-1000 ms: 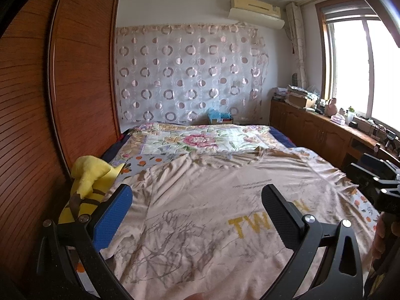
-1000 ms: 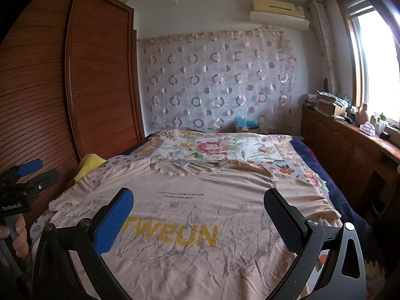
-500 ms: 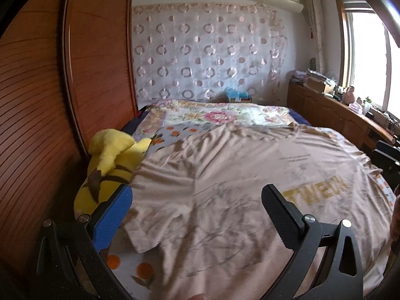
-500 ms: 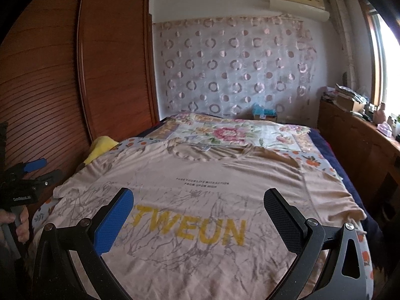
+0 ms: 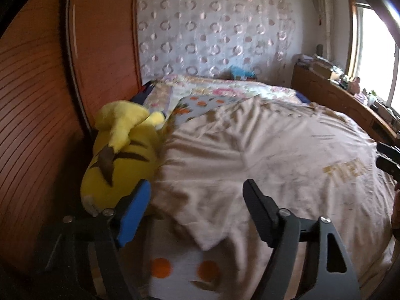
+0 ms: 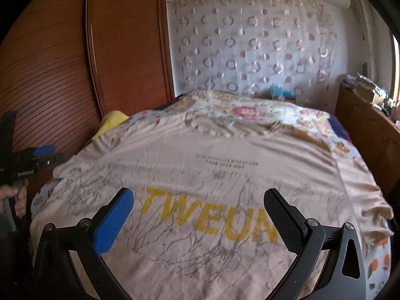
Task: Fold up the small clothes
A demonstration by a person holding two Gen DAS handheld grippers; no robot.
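The left tool (image 5: 197, 195) has swung down to the sleeve (image 5: 200, 215) of the beige T-shirt (image 6: 225, 175) spread flat on the bed (image 5: 180, 270), jaws closing on nothing yet, likely starting a fold, while the right tool (image 6: 198, 202) hovers wide open.

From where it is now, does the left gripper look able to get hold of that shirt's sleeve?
Probably yes. The left gripper points down at the sleeve, which lies flat on the bed with nothing over it. Its jaws are closing, with nothing between them yet. The yellow plush sits just beside, not in the way.
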